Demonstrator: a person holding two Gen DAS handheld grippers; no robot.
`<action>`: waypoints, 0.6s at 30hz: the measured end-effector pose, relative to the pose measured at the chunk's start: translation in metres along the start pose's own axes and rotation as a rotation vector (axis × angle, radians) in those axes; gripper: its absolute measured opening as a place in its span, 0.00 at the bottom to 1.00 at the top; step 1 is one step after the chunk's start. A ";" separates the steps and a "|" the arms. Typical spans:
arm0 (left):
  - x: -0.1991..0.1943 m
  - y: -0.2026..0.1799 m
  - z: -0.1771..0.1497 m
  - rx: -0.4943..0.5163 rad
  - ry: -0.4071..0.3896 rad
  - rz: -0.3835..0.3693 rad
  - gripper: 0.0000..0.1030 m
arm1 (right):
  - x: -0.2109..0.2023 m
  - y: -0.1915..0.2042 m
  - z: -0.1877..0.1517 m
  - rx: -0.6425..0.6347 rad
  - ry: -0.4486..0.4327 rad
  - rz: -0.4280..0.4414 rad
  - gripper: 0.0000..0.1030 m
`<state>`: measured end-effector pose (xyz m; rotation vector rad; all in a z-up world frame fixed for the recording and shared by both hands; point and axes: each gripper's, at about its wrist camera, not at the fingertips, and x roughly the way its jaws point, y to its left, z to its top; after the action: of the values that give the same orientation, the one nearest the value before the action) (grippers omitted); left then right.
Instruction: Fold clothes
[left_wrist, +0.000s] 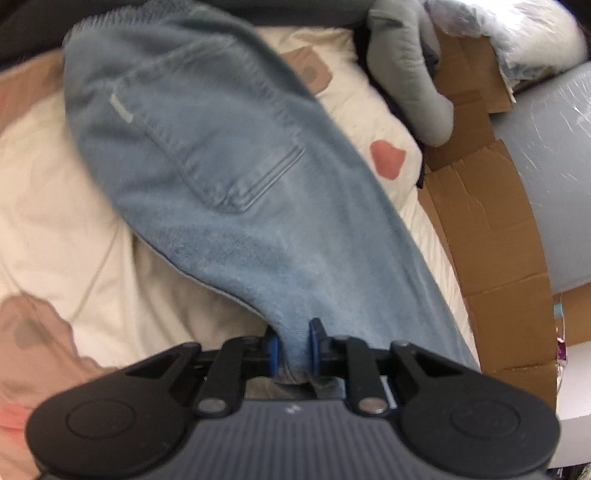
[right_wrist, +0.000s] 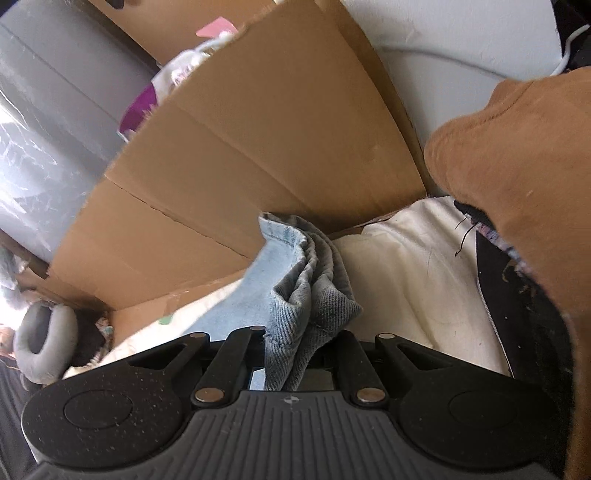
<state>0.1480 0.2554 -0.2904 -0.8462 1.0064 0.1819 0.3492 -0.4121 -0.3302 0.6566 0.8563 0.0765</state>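
A pair of light blue jeans (left_wrist: 207, 147) lies stretched across the cream bedding in the left wrist view, back pocket up and waistband at the far end. My left gripper (left_wrist: 294, 347) is shut on a bunched fold of the denim, which is pinched between its blue pads (left_wrist: 274, 347). In the right wrist view a crumpled hem end of the jeans (right_wrist: 306, 280) rises out of my right gripper (right_wrist: 291, 354). That gripper is shut on the cloth, and the denim hides its fingertips.
Cream bedding (left_wrist: 55, 221) with pink and brown patches lies under the jeans. Flattened cardboard (left_wrist: 487, 229) (right_wrist: 258, 147) lines the bed's edge beside a grey plastic-wrapped bulk (left_wrist: 554, 166). A grey neck pillow (left_wrist: 410, 74) lies at the far end. A brown garment (right_wrist: 517, 184) hangs close on the right.
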 end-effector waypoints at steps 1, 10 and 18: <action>-0.001 -0.005 0.003 0.008 0.004 0.017 0.16 | -0.006 0.002 0.001 0.003 0.005 0.003 0.04; -0.032 -0.017 0.001 0.057 0.036 0.103 0.16 | -0.060 0.008 -0.007 0.035 0.044 0.002 0.04; -0.054 -0.010 -0.017 0.050 0.058 0.134 0.16 | -0.107 0.004 -0.017 0.037 0.075 0.000 0.04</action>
<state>0.1115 0.2495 -0.2459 -0.7427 1.1185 0.2468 0.2664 -0.4344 -0.2640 0.6921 0.9317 0.0860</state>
